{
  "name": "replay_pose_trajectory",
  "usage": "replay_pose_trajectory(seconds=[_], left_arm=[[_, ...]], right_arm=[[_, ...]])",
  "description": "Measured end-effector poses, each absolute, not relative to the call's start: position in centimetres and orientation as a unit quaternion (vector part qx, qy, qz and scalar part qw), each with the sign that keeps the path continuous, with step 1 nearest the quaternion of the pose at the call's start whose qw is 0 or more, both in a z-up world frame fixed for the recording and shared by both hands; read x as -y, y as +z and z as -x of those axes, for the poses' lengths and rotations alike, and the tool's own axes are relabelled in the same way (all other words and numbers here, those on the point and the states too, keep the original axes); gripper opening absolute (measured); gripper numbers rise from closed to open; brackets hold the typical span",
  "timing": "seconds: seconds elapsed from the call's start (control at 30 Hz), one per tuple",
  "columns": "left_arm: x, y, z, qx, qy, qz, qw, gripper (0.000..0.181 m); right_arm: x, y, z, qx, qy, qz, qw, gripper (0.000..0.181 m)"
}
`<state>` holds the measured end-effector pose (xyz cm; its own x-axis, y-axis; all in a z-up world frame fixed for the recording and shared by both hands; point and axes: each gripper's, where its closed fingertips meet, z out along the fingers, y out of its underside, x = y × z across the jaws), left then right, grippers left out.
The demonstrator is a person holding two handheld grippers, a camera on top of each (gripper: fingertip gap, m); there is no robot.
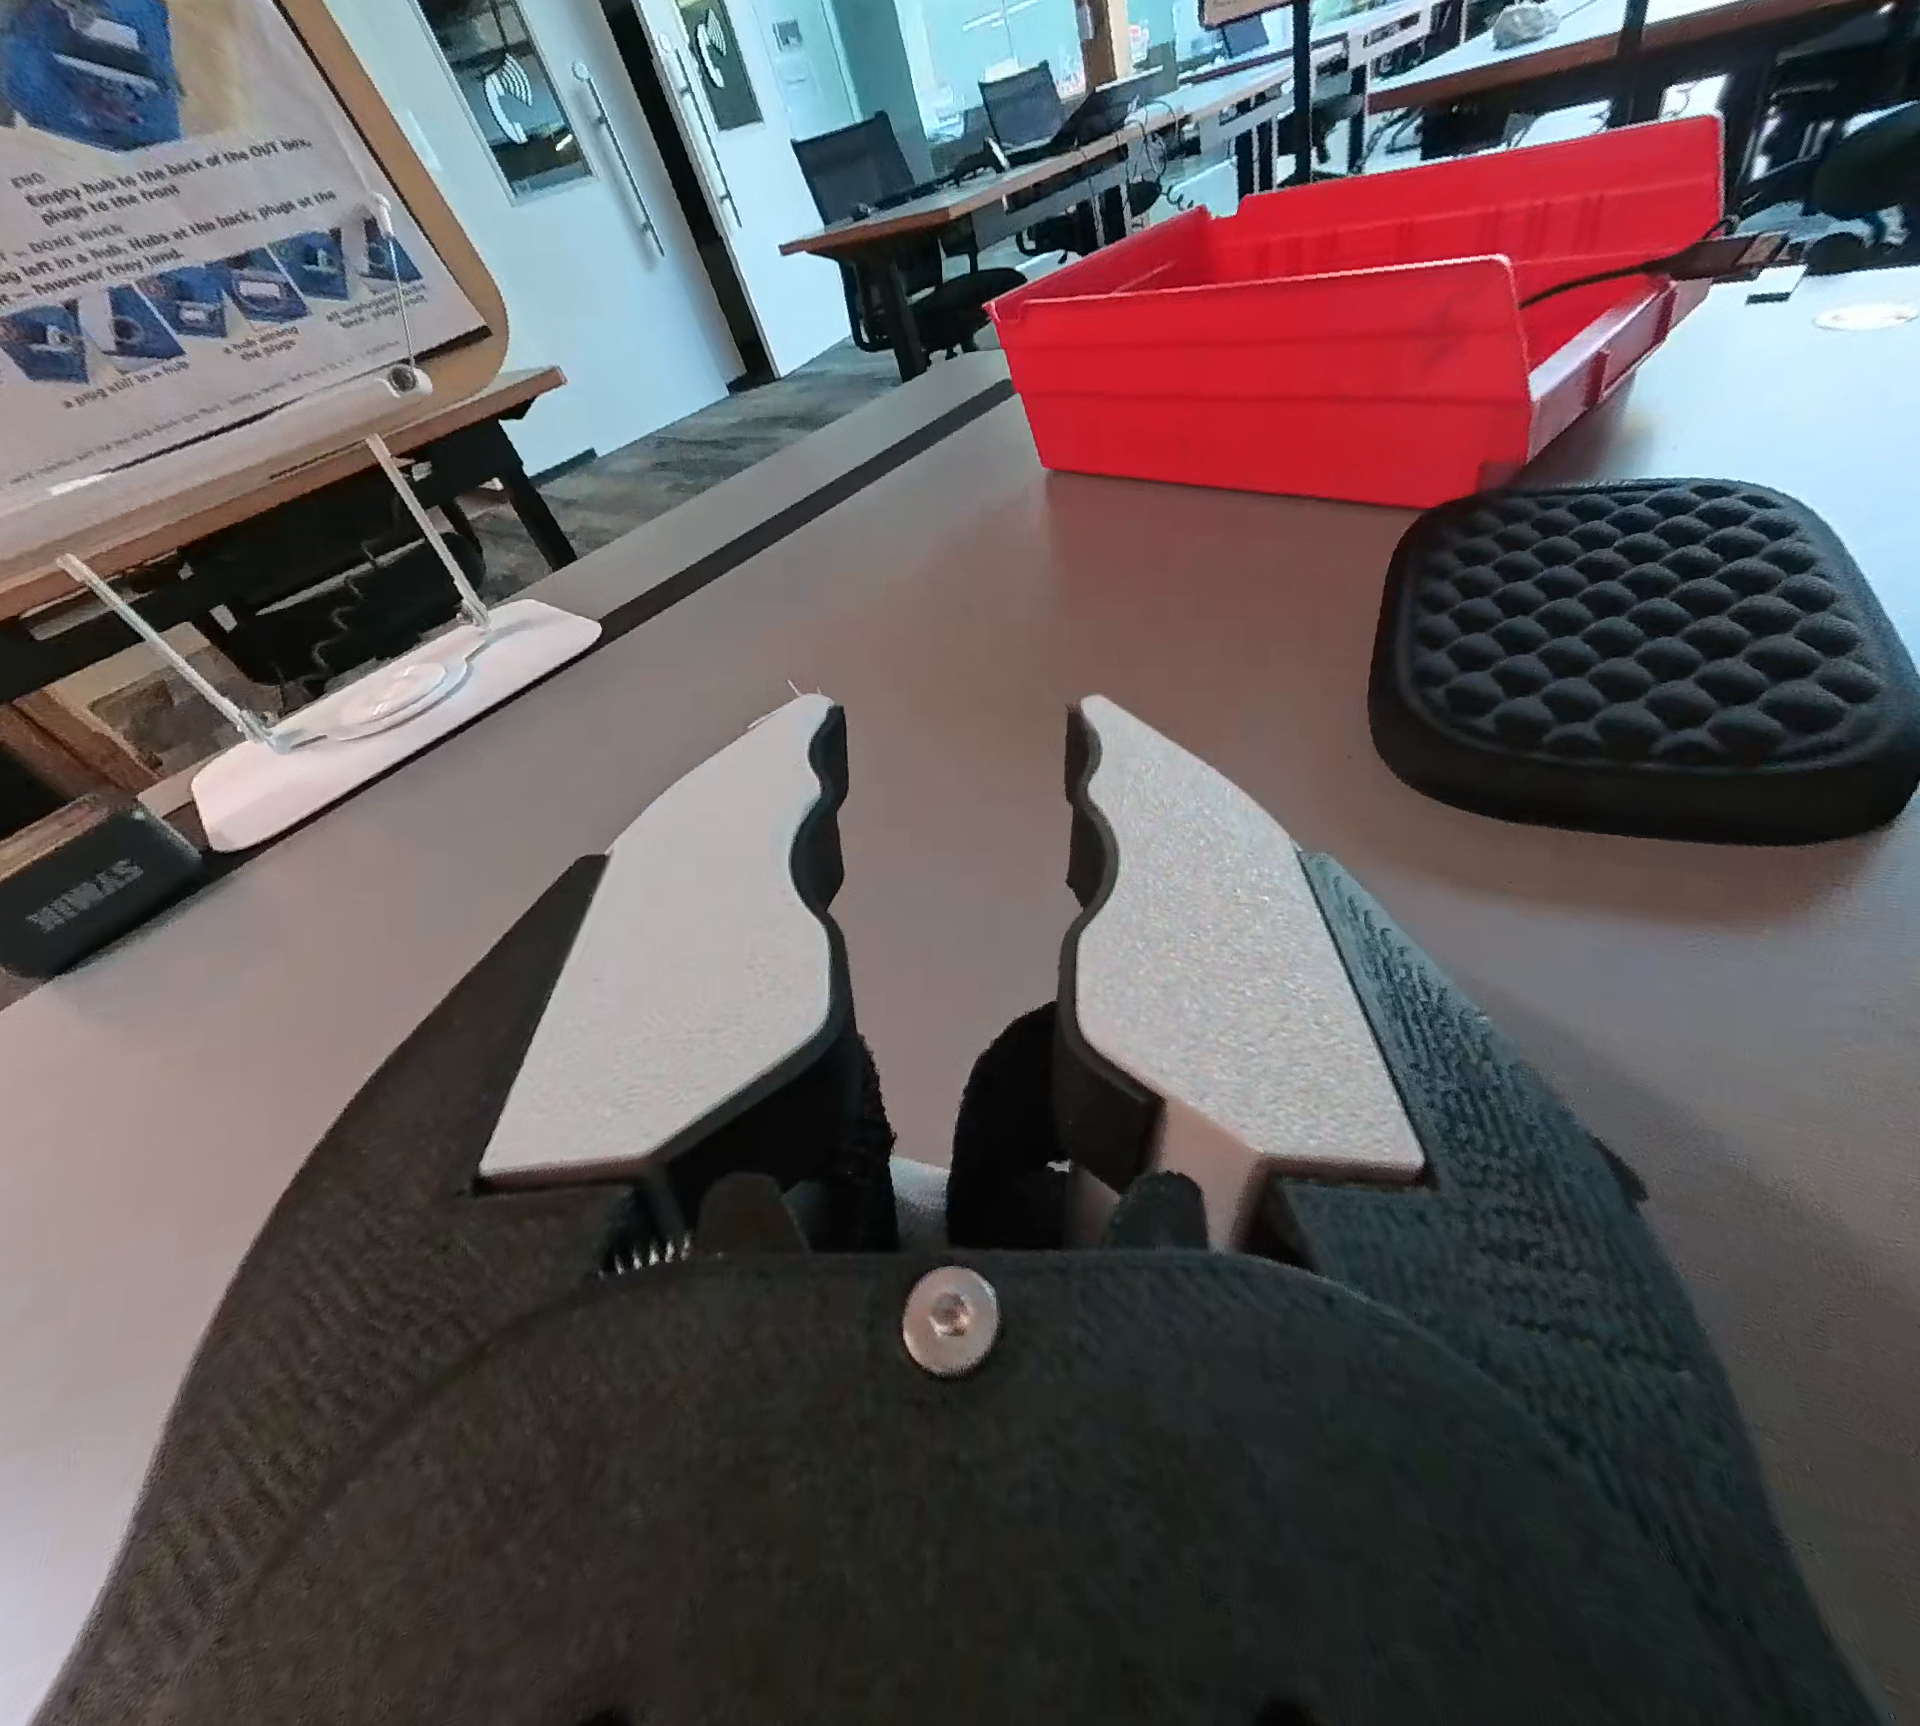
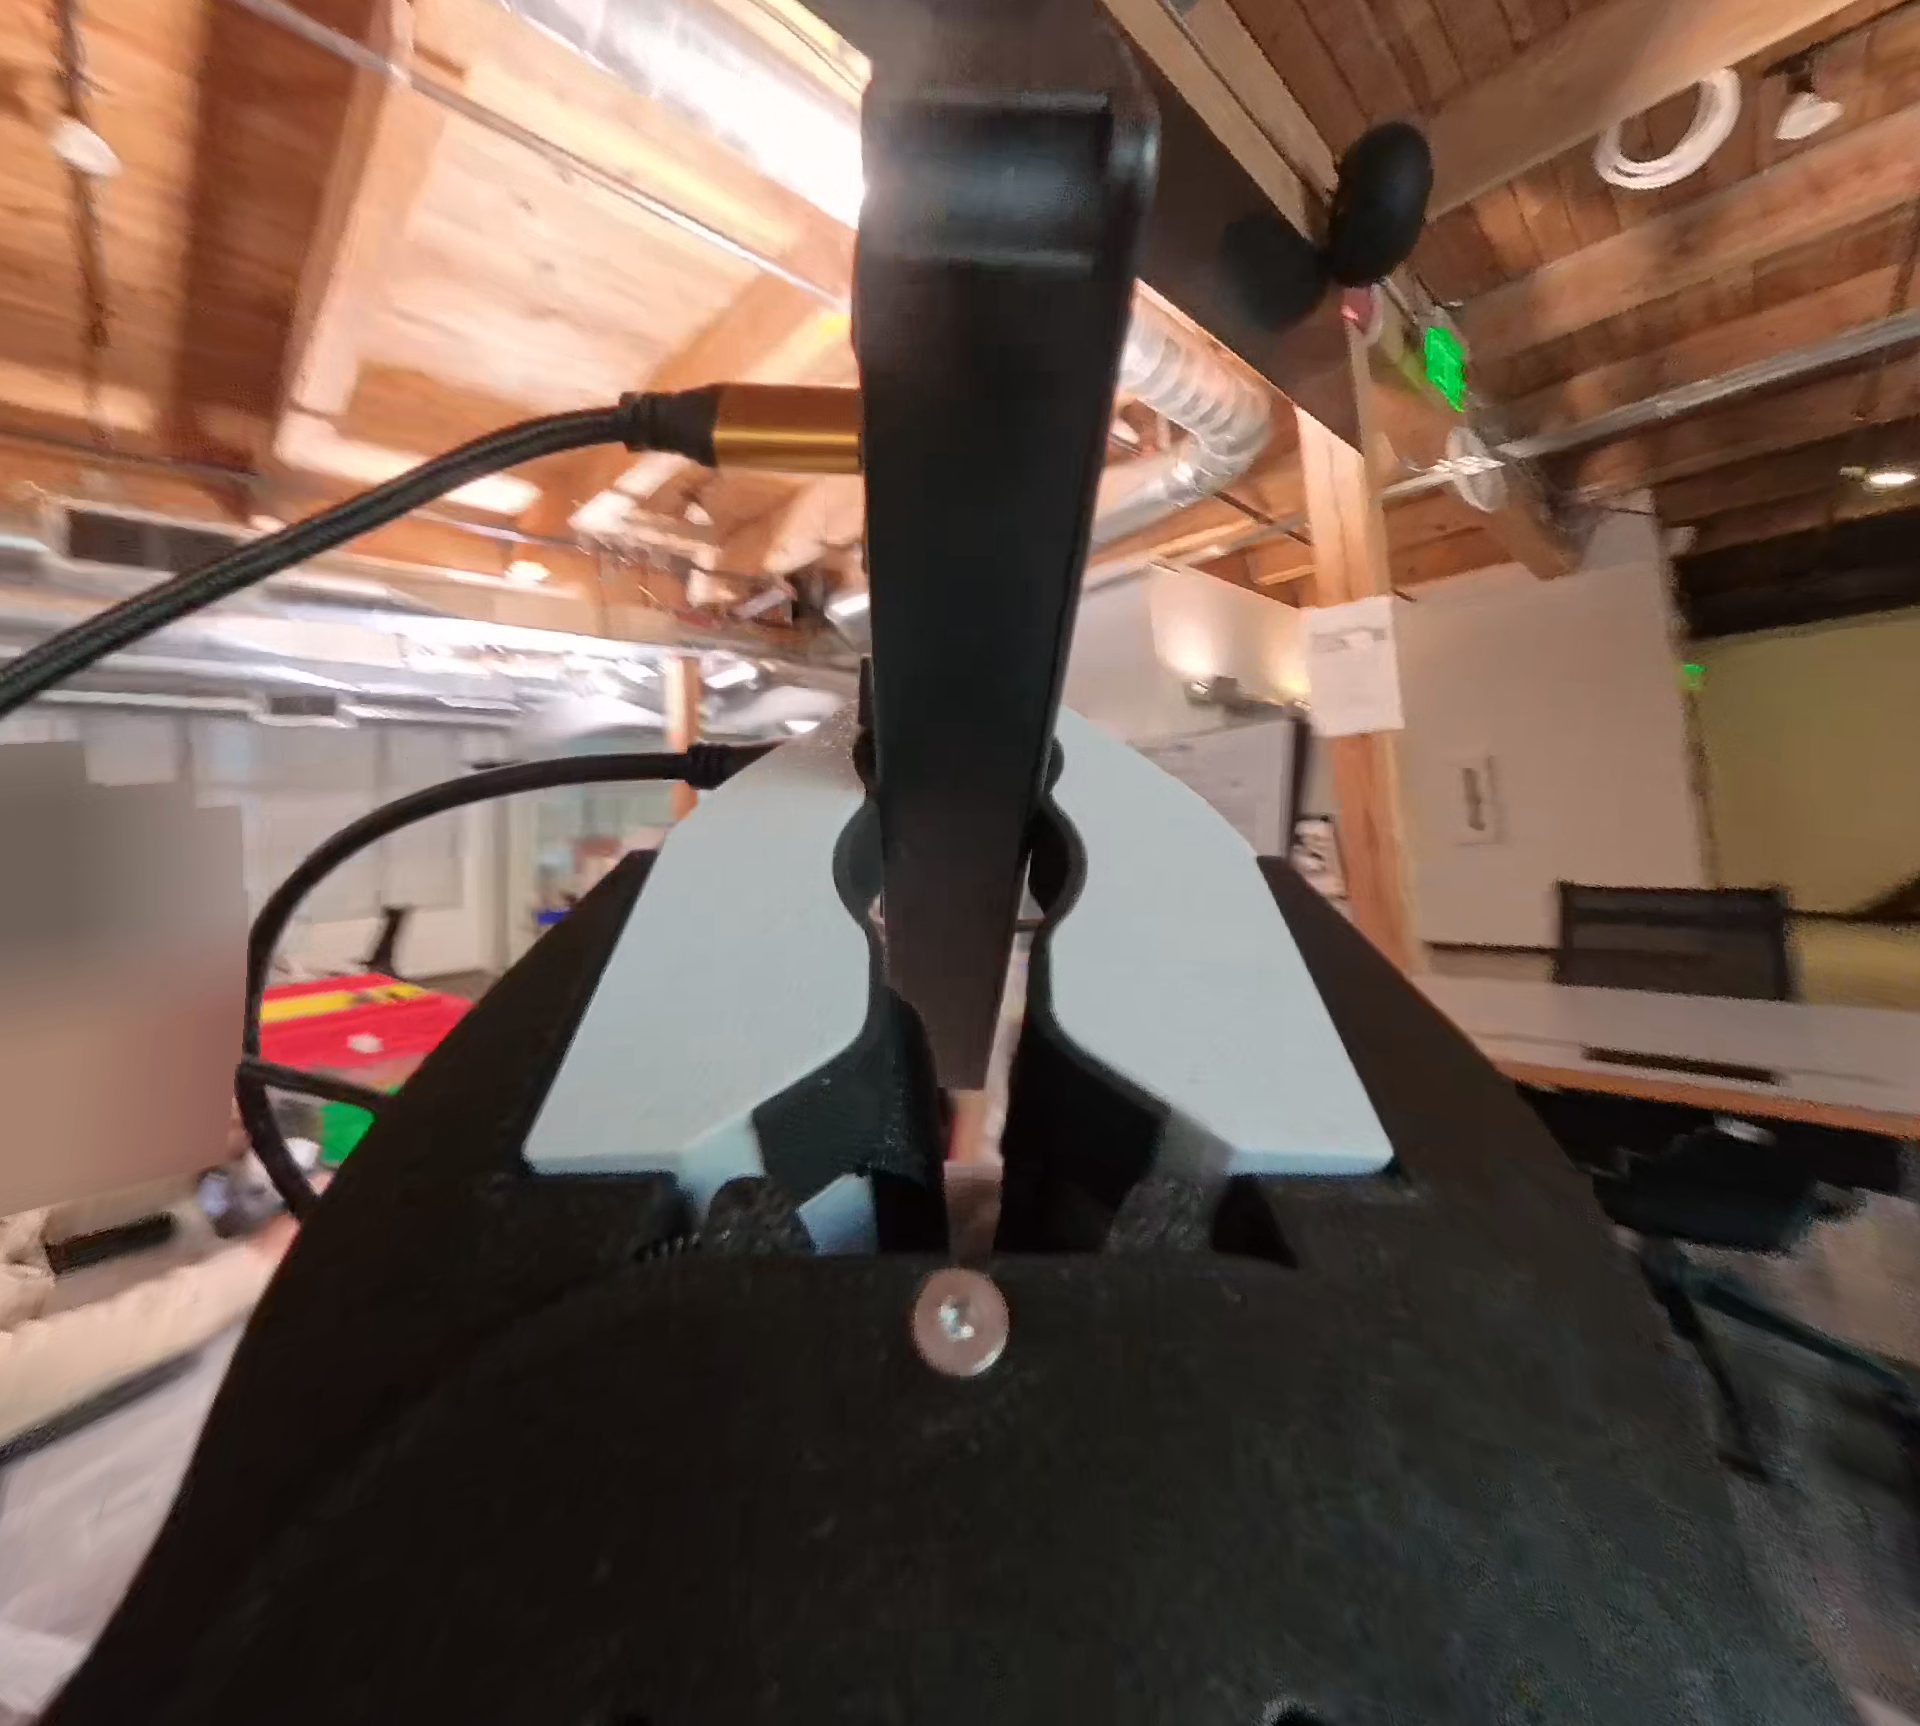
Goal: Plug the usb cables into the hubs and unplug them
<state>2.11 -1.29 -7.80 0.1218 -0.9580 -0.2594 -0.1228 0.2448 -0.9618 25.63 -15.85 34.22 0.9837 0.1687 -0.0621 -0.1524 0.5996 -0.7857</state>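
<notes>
The left gripper (image 1: 956, 720) is low over the grey table (image 1: 727, 637). Its two grey fingers (image 1: 717, 897) stand apart with a narrow gap between them, and nothing is between them. It holds nothing and points along the table top.

In front of it and to its right lies a black padded rest (image 1: 1631, 658) with a honeycomb surface. Behind this rest a red bin (image 1: 1278, 419) stands on the table. A thin black cable (image 1: 1590, 282) with a dark plug (image 1: 1735, 255) at its end goes over the far right rim of the bin. To the left of the gripper a clear stand with a white base (image 1: 395, 720) carries an instruction sheet (image 1: 177, 149). A small black box (image 1: 83, 897) lies at the left edge.

The right gripper (image 2: 961, 767) is lifted and looks up toward a wooden ceiling. Its fingers are closed on a black hub (image 2: 987, 450), which stands up between them, long and flat. A gold plug (image 2: 779, 429) with a braided black cable (image 2: 312, 533) is in the left side of the hub. A second, thinner black cable (image 2: 468, 793) joins the hub lower, just at the fingertip, and curves down to the left. Far below on the left a red container (image 2: 353, 1022) is visible, blurred.
</notes>
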Motion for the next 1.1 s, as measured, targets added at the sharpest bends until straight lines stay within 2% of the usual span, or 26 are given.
replay_pose_trajectory(seconds=[0.2, 0.43, 0.67, 0.9, 1.03, 1.1], left_arm=[[1.6, -8.0, -2.3, -0.558, -0.37, 0.487, 0.561, 0.04], [1.8, -8.2, -2.5, -0.566, -0.367, 0.482, 0.559, 0.04], [1.8, -8.3, -2.5, -0.566, -0.365, 0.481, 0.561, 0.04], [2.0, -8.5, -2.5, -0.572, -0.364, 0.48, 0.557, 0.04], [2.3, -8.5, -2.6, -0.576, -0.363, 0.474, 0.558, 0.04], [2.4, -8.4, -2.5, -0.576, -0.363, 0.471, 0.561, 0.04]], right_arm=[[18.2, 28.0, -32.7, -0.07, -0.096, 0.495, 0.861, 0.024], [20.1, 21.7, -39.0, -0.15, -0.172, 0.533, 0.815, 0.024], [17.0, 7.9, -41.3, -0.145, -0.22, 0.703, 0.661, 0.024], [14.8, -5.6, -41.3, -0.158, -0.197, 0.837, 0.485, 0.026], [15.0, -10.0, -41.8, -0.181, -0.185, 0.875, 0.408, 0.027], [14.8, -10.1, -42.1, -0.193, -0.186, 0.867, 0.42, 0.03]])
